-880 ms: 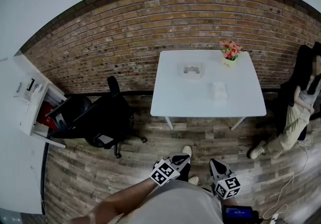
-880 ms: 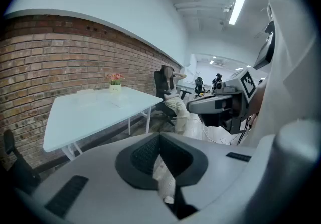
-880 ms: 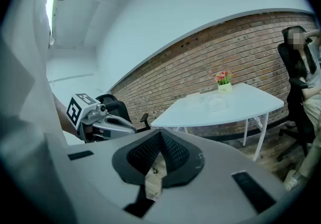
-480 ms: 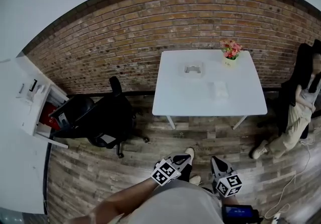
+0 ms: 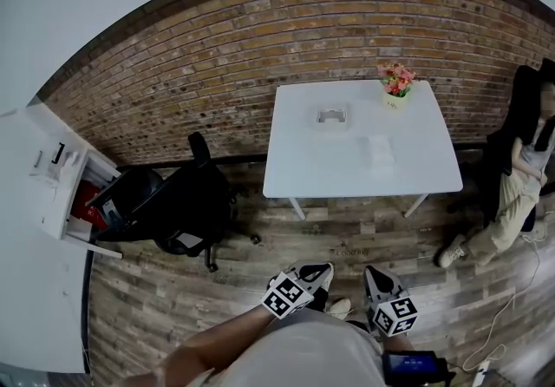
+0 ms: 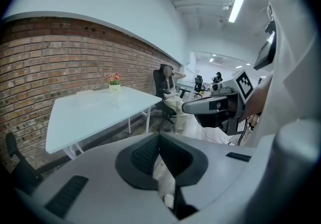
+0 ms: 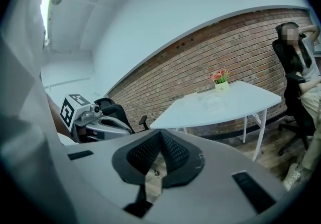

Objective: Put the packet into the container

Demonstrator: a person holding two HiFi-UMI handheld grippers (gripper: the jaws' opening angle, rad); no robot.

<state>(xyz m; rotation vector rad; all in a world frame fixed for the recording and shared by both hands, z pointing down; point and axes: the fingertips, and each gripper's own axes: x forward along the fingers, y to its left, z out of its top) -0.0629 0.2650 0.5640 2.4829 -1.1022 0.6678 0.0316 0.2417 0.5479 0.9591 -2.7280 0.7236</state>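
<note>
The left gripper and the right gripper both keep jaws pressed together, empty, well apart from the bench.

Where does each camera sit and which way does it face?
Head view: on the person's head, looking steeply down at table and floor; left gripper, right gripper and a forearm show.
Left gripper view: on left gripper, facing the table; right gripper at right.
Right gripper view: on right gripper, facing the table; left gripper at left.
Shared: table, flower pot.
</note>
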